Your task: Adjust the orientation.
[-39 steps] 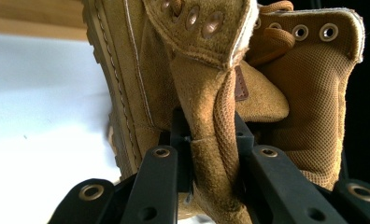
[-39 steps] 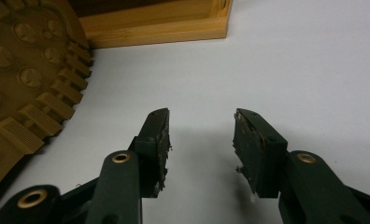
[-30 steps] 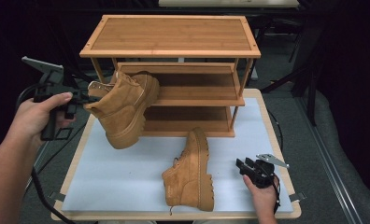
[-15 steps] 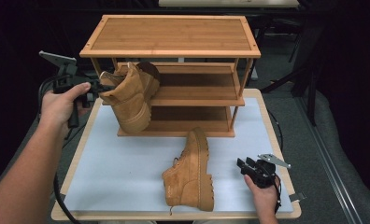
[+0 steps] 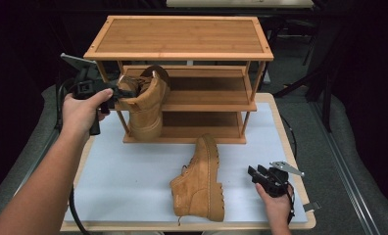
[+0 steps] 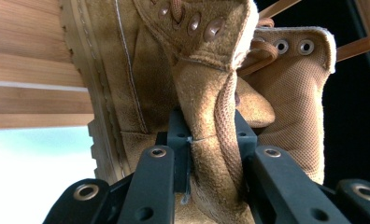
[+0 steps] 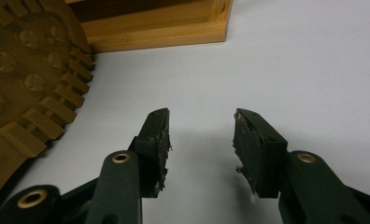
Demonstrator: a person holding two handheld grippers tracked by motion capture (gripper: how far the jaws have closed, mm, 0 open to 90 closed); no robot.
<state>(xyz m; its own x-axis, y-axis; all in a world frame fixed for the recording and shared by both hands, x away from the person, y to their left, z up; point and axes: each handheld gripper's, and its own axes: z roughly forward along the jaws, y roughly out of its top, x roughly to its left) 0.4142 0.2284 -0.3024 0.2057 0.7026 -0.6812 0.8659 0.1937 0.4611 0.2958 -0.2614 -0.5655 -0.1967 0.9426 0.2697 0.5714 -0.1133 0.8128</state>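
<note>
Carrying one tan suede work boot (image 5: 145, 105) toward the middle shelf of the bamboo shoe rack (image 5: 180, 36), toe hanging down past that shelf's front edge at the rack's left end, collar uppermost.

Left hand-held gripper (image 5: 117, 92): jaws partly apart, just widened a little, pads pinching the tongue and lace of the boot (image 6: 211, 116); nothing firmer than soft suede in the grip.

Right hand-held gripper (image 5: 260, 177): jaws open, nothing between them (image 7: 199, 144), resting low on the bench (image 5: 133, 166) to the front right of the rack.

Second boot (image 5: 202, 178): lying on its side on the bench in front of the rack, lugged sole (image 7: 24, 74) turned toward the right hand-held gripper.

Risks, judged:
- Tongue sliding out of the pads, given the loosening grip and the boot's weight hanging below; likely drop onto the bench or bottom shelf.
- Toe or sole catching the middle shelf's edge or the left upright, tipping the boot or nudging the rack.
- Boot swinging on its flexible tongue, landing askew.
</note>
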